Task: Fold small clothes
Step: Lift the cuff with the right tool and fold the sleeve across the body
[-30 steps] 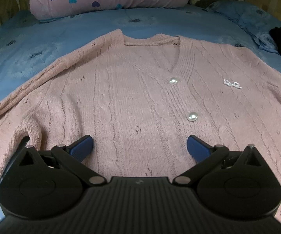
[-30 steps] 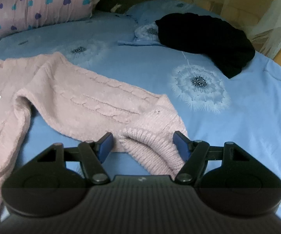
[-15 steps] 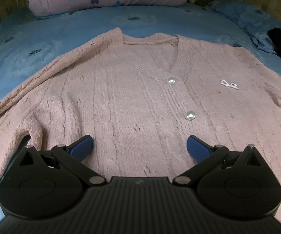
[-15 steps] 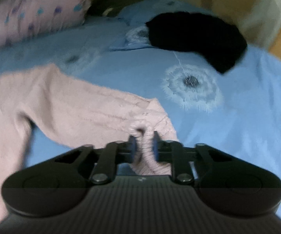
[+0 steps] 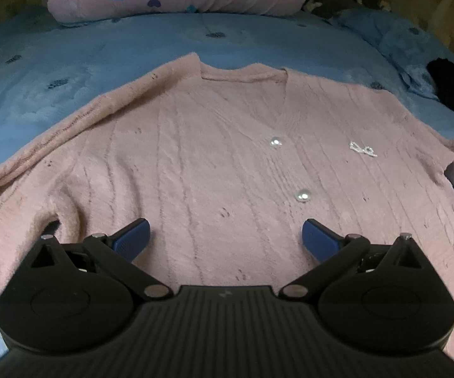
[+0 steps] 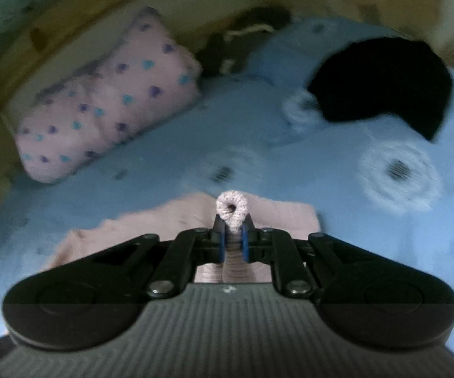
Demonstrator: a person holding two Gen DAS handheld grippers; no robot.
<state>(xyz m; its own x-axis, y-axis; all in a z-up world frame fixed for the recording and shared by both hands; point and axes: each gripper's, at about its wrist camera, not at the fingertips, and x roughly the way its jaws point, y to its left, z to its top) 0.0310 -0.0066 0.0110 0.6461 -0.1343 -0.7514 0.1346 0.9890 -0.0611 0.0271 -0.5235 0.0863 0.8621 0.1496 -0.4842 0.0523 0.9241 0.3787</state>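
You are at the first fold: the pink cardigan [image 5: 214, 170] lies flat on the bed [image 5: 101, 50]. Your right gripper [image 6: 234, 241] has its jaws clamped on the sleeve cuff [image 6: 231, 208]; the left gripper [image 5: 225, 236] hovers with jaws apart. Next, carry the sleeve across the chest, I think.

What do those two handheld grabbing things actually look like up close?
Both look alike. The left tool has a ribbed black body, two rounded black housings, angled black linkage arms with silver pivot screws, and blue pads. The right tool matches, though its picture is blurred. No cables or sleeves show.
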